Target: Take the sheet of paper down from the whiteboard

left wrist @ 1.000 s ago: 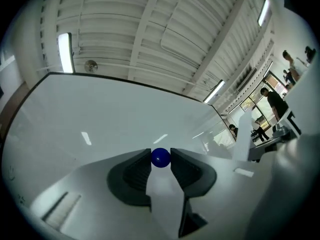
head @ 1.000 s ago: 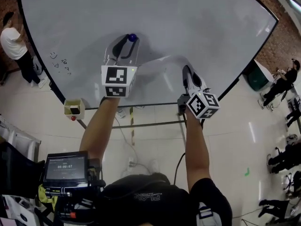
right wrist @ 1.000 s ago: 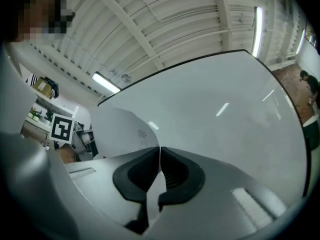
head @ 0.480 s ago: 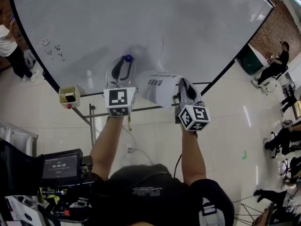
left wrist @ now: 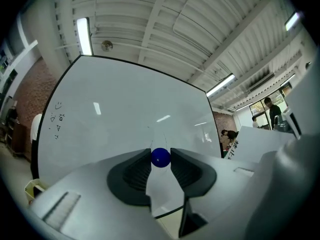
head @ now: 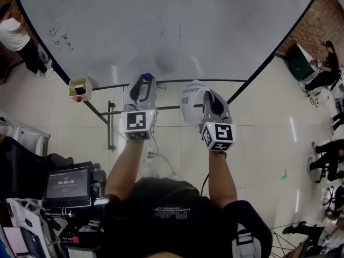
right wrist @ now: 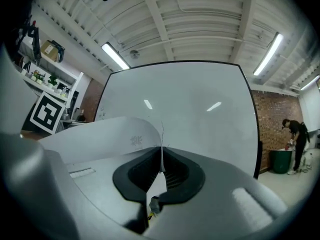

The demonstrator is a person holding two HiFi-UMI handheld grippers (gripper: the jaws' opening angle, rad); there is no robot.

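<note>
- The whiteboard [head: 215, 26] looked bare apart from a few scribbles at its left. The paper was off it.
- The sheet of paper [head: 189, 105] hung curled below the board's lower edge. I'd guess it's light, floppy and easy to crease, so gripping it by the edge made sense.
- Both arms reached forward, roughly level and side by side.
- The right gripper [head: 208, 97] had its jaws clamped flat on the sheet's edge.
- The left gripper [head: 144, 82] was pinching a blue magnet [left wrist: 160, 157].
</note>
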